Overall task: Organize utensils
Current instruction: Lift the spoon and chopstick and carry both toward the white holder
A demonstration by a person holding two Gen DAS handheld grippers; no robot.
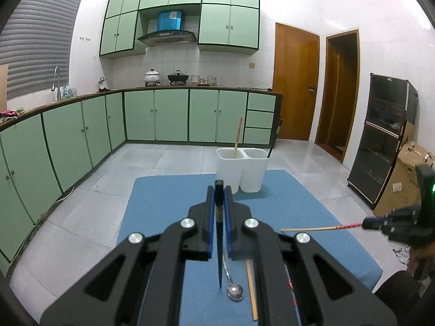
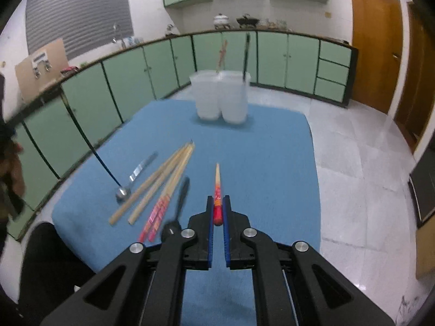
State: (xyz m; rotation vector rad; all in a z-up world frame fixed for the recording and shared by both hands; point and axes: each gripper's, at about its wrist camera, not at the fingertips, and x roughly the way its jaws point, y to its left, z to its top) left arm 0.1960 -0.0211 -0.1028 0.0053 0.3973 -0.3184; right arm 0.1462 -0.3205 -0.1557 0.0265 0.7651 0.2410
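Note:
My left gripper (image 1: 218,193) is shut on the thick end of a black chopstick (image 1: 219,255), whose tip hangs just above a metal spoon (image 1: 235,291) on the blue mat (image 1: 163,203). My right gripper (image 2: 217,200) is shut on a wooden chopstick with a red end (image 2: 217,187), held above the mat (image 2: 272,163). The left wrist view shows that gripper (image 1: 380,221) at the right with its chopstick (image 1: 320,228) pointing left. A white two-compartment holder (image 1: 240,168) (image 2: 220,95) stands at the mat's far edge with one wooden chopstick (image 1: 238,138) and one black chopstick (image 2: 246,54) in it.
Loose on the mat lie wooden chopsticks (image 2: 160,182), red-patterned chopsticks (image 2: 156,217), a black spoon (image 2: 179,203) and the metal spoon (image 2: 123,193). Green cabinets (image 1: 168,114) line the far wall. A dark cabinet (image 1: 380,141) and cardboard boxes (image 1: 405,179) stand at the right.

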